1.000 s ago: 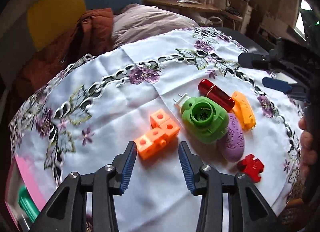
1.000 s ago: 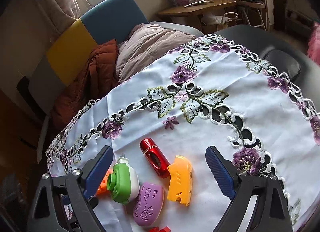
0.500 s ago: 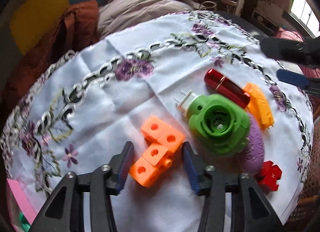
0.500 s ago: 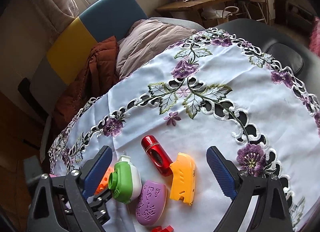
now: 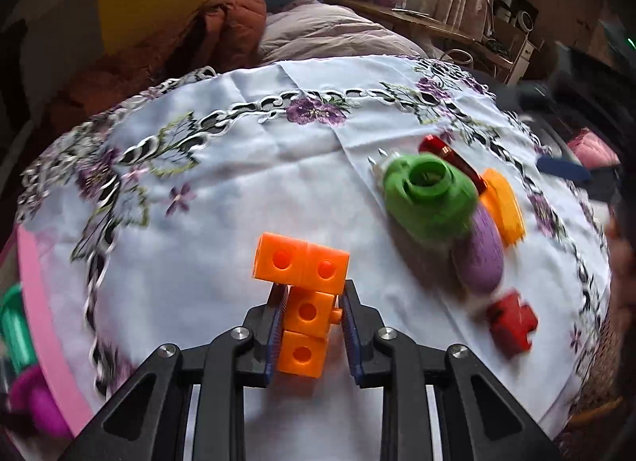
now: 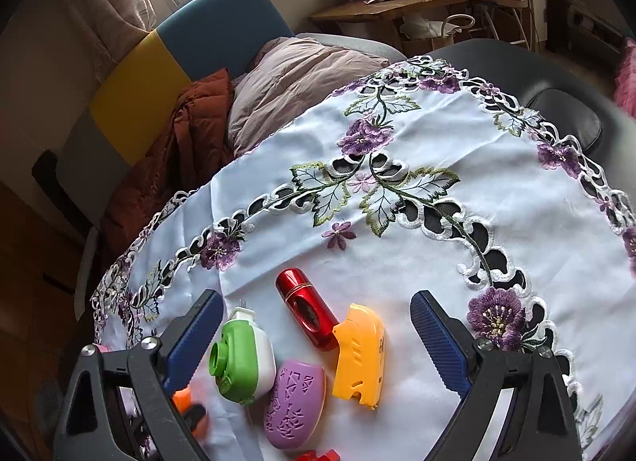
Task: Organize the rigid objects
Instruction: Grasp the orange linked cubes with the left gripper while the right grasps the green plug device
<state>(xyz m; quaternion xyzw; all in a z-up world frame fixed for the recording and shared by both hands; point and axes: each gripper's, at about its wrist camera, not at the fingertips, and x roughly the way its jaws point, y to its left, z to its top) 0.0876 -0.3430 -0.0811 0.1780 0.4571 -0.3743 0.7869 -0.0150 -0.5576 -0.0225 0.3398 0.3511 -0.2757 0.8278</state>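
The left tongs [image 5: 312, 312] are closing on the orange block piece [image 5: 304, 294], likely to sort it, while the right tongs [image 6: 316, 335] hang wide open, empty.

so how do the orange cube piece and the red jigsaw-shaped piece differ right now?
The orange cube piece sits between the left hand-held gripper fingers, whose jaws are closing on it; the red jigsaw-shaped piece lies free on the tablecloth, nothing touching it. The orange cube piece is several joined cubes with round holes; the red jigsaw-shaped piece is one flat, notched block. The orange one looks bigger. Both are rigid plastic toys.
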